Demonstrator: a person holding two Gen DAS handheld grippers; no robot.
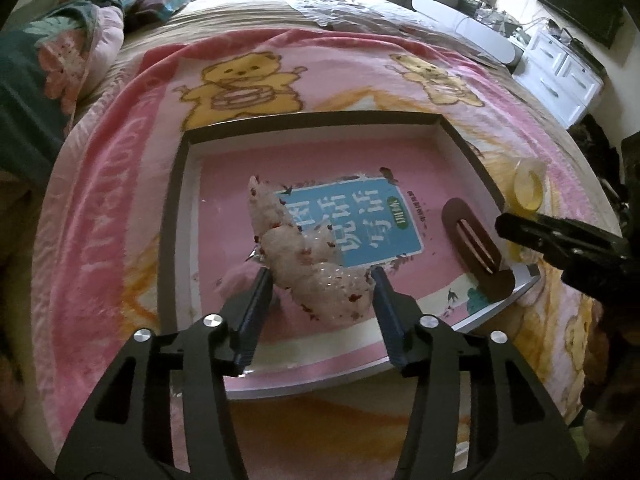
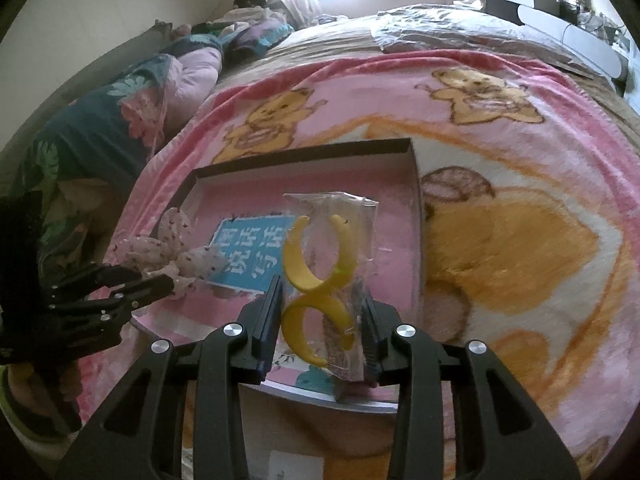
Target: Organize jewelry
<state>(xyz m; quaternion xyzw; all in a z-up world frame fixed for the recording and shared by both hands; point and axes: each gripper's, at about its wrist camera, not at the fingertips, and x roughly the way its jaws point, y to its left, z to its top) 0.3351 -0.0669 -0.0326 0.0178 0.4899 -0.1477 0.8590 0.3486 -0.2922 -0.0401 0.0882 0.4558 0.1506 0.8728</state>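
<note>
A shallow dark-rimmed box (image 1: 176, 184) with a pink book inside lies on the bear blanket; it also shows in the right wrist view (image 2: 416, 200). My left gripper (image 1: 320, 284) is shut on a white fluffy hair scrunchie (image 1: 320, 280) with red specks, just above the box floor. The scrunchie also shows in the right wrist view (image 2: 160, 252). My right gripper (image 2: 322, 312) is shut on a clear packet of yellow crescent earrings (image 2: 316, 276), held over the box's near right part. A brown oval hair clip (image 1: 476, 248) lies in the box at right.
The pink bear blanket (image 2: 520, 260) covers the bed around the box. A floral quilt (image 2: 120, 120) is heaped at the left. A white dresser (image 1: 560, 76) stands beyond the bed's right edge. A plastic sheet (image 1: 340, 4) lies at the far end.
</note>
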